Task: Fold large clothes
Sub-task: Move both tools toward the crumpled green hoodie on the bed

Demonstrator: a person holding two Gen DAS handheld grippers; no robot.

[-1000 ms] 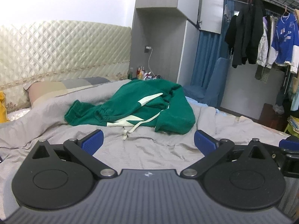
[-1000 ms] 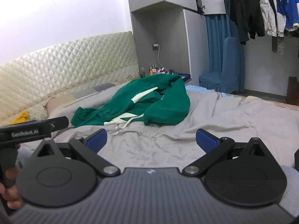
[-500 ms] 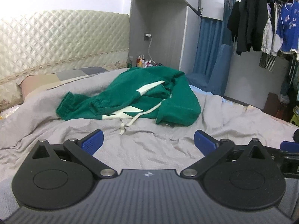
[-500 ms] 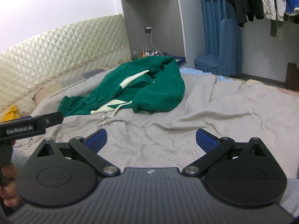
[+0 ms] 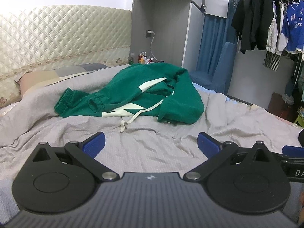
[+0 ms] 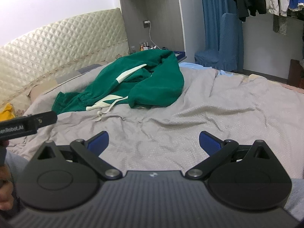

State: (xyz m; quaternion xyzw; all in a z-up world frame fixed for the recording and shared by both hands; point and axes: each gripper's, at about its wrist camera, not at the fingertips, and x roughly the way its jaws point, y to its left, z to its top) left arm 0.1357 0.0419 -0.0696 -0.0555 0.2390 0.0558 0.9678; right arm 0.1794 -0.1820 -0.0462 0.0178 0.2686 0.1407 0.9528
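A green hooded sweatshirt (image 5: 136, 95) with pale stripes and a white drawstring lies crumpled on the grey bedspread (image 5: 152, 148), its cuffs at the left. It also shows in the right wrist view as the sweatshirt (image 6: 136, 83), ahead and a little left. My left gripper (image 5: 151, 142) stands open over bare bedspread, short of the drawstring end. My right gripper (image 6: 153, 141) is open too, with nothing between its blue pads, well short of the garment. The left tool's body (image 6: 26, 125) juts in at the left edge.
A quilted headboard (image 5: 57, 43) and pillows (image 5: 53, 76) lie behind the sweatshirt. A grey cabinet (image 5: 163, 28), a blue covered chair (image 5: 218, 70) and hanging clothes (image 5: 266, 24) stand beyond the bed's far side. A hand (image 6: 5, 190) holds the left tool.
Both grippers have moved forward toward the sweatshirt, which looms larger in both views. Both stay open. The sweatshirt itself has not moved.
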